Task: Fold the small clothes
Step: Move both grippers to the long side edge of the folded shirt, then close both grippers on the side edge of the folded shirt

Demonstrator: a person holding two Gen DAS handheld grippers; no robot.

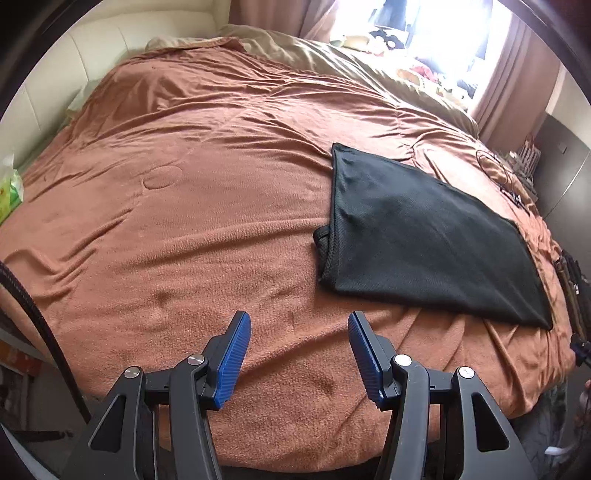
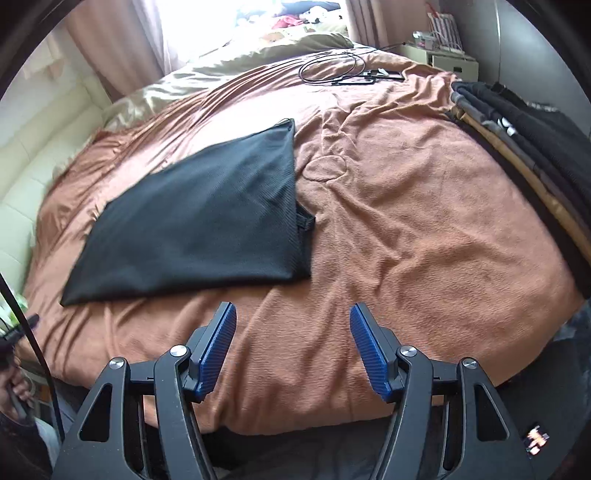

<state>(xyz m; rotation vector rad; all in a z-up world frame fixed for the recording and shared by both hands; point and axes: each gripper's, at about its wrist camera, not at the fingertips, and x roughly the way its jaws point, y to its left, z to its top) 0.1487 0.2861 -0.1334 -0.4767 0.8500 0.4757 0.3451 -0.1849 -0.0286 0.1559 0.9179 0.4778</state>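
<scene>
Orange blanket (image 1: 184, 221) is covering the bed, holding a folded black cloth (image 1: 424, 236) (lying flat), while left gripper (image 1: 299, 354) and right gripper (image 2: 293, 347) are hanging apart, empty.

Daylight is pouring through the window (image 1: 424, 33) between pinkish curtains (image 1: 517, 74) — it is washing over a rust-brown blanket (image 1: 203, 184) covering the bed. A cream padded headboard (image 1: 74, 66) is running along one side — a nightstand (image 2: 443, 61) is sitting beyond.
</scene>
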